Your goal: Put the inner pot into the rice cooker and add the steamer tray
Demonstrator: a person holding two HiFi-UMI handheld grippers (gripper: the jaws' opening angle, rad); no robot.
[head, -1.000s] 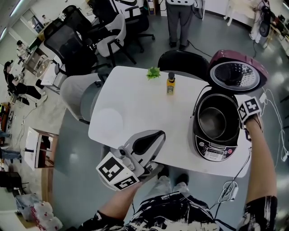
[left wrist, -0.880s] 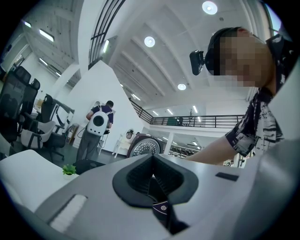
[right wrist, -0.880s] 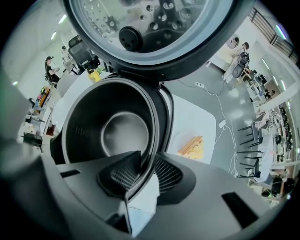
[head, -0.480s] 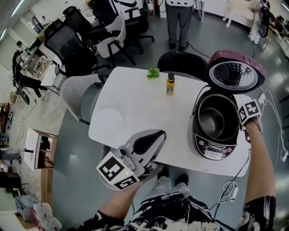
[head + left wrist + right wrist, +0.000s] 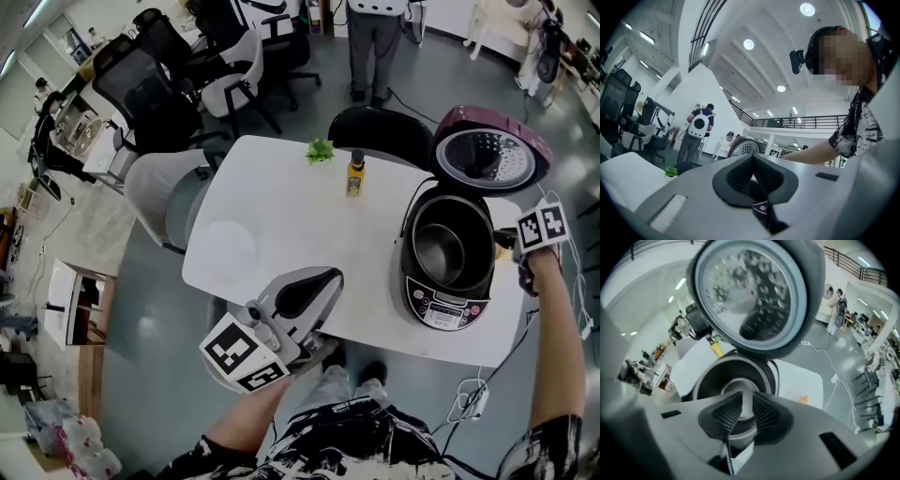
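Left gripper (image 5: 326,281) at near table (image 5: 281,225) edge: jaws pressed together, empty, well apart from rice cooker (image 5: 442,317). Inner pot (image 5: 441,251) already sits in cooker, mouth up, lid (image 5: 487,155) raised. Right gripper (image 5: 746,398) just beside cooker's right, nearer hand. Its jaws have just been closing, thin gap left, nothing between. Steamer tray not seen. Bottle (image 5: 354,175) label and panel print unreadable.

On the white table (image 5: 281,234) stand 1 yellow bottle (image 5: 354,175) and 1 green sprig (image 5: 320,151) (near each other).
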